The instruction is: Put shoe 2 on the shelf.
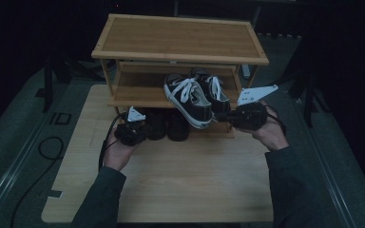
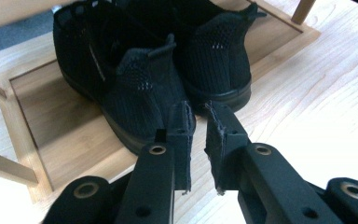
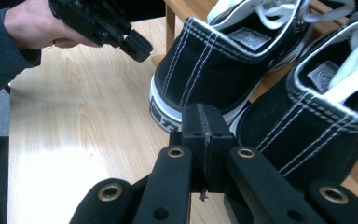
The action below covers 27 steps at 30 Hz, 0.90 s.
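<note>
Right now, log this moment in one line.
left hand-held gripper: open, behind black mesh shoes | right hand-held gripper: shut, empty, by canvas sneakers

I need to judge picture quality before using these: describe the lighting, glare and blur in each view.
High view: dim, underexposed, dark surroundings; the black shoes lose detail. Left gripper view: bright, the table glares to near white at the bottom; left gripper slightly soft. Right gripper view: evenly lit, a pale sheen on the table; sneakers sharp.

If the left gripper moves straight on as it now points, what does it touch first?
Probably the heel of the nearer black mesh shoe on the rack's bottom shelf; the left gripper stands just before it, jaws slightly apart.
</note>
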Tool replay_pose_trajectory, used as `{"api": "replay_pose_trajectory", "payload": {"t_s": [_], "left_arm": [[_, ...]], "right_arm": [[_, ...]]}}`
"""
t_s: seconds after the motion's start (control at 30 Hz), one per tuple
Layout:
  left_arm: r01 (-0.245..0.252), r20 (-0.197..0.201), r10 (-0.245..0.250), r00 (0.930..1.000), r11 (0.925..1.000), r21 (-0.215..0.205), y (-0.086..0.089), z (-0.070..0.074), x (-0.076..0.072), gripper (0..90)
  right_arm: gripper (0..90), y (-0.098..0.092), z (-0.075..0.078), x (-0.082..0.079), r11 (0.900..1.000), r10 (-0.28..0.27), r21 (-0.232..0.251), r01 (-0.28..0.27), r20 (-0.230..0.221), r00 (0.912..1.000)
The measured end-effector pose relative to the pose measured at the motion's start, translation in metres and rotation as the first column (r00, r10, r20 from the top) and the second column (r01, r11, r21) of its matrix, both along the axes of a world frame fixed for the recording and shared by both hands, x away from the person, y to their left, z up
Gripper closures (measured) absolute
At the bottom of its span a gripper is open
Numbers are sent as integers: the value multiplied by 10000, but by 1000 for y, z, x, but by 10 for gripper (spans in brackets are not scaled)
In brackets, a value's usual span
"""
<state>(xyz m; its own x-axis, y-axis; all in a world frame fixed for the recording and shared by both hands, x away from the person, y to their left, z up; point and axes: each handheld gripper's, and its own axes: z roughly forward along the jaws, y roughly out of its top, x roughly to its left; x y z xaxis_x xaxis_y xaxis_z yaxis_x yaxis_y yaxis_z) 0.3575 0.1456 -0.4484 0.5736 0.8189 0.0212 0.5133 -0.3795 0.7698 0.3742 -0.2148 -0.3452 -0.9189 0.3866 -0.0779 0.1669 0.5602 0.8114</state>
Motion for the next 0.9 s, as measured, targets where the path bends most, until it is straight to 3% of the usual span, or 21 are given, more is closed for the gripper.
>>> {"api": "replay_pose_trajectory", "payload": {"t_s": [0.37,0.57,0.7,0.9], "left_arm": [[49,76,-49,10000,10000,2,-6,6,4,797],[-75,253,73,9997,9999,81,-6,12,5,893],[-197,395,202,9990,9997,-121,-6,17,6,900],[-139,547,140,9984,9999,-14,-7,26,10,900]], "right_arm": [[900,3,-13,-2,9997,172,-195,-175,-157,9997],[900,5,-22,-3,9995,277,-155,-282,-329,9991],[900,7,-25,-5,9992,353,-160,-359,-385,9986],[900,9,-29,-5,9991,424,-84,-428,-411,9983]]}}
